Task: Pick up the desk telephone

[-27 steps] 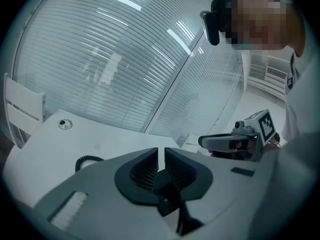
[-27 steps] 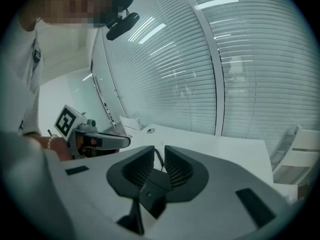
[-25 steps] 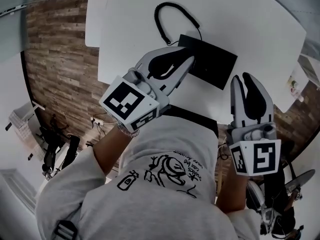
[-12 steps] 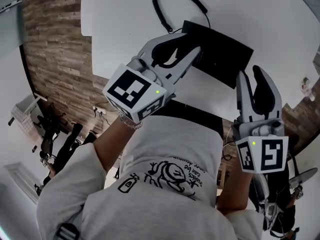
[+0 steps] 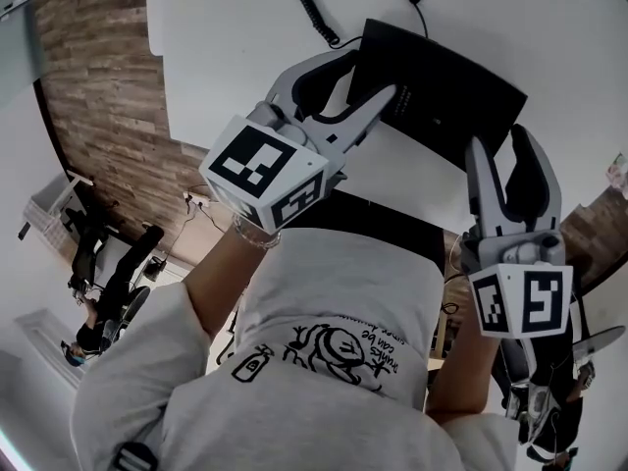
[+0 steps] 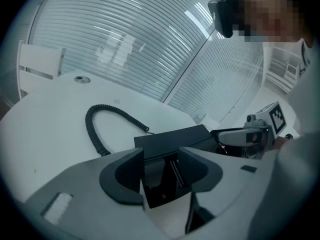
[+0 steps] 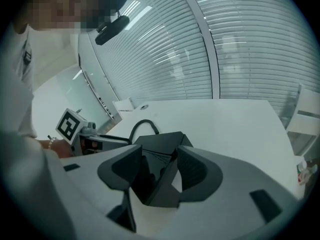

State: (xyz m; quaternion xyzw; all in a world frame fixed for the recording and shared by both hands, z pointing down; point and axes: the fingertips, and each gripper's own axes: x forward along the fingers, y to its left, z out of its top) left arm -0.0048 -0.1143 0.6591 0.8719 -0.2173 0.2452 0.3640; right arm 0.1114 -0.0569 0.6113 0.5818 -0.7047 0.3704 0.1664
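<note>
The black desk telephone (image 5: 442,91) lies on the white table (image 5: 245,57), its coiled cord (image 5: 314,8) looping off to the far left. My left gripper (image 5: 368,75) is at the phone's left edge and its jaws have just been opening. In the left gripper view a corner of the phone (image 6: 175,139) shows in the gap of that gripper (image 6: 161,169), with the pads clear of it. My right gripper (image 5: 500,140) is at the phone's near right edge, also just opened. Its own view has the phone (image 7: 160,144) ahead of the gripper (image 7: 160,171), untouched.
The table's near edge runs just under both grippers, with wooden floor (image 5: 98,86) to the left. A white chair (image 6: 40,66) stands at the table's far side, before a wall of blinds (image 6: 150,44). A round grommet (image 6: 81,79) is set in the tabletop.
Both grippers have come down toward the telephone and their jaws have spread from nearly shut to open. The phone now sits closer to the fingertips.
</note>
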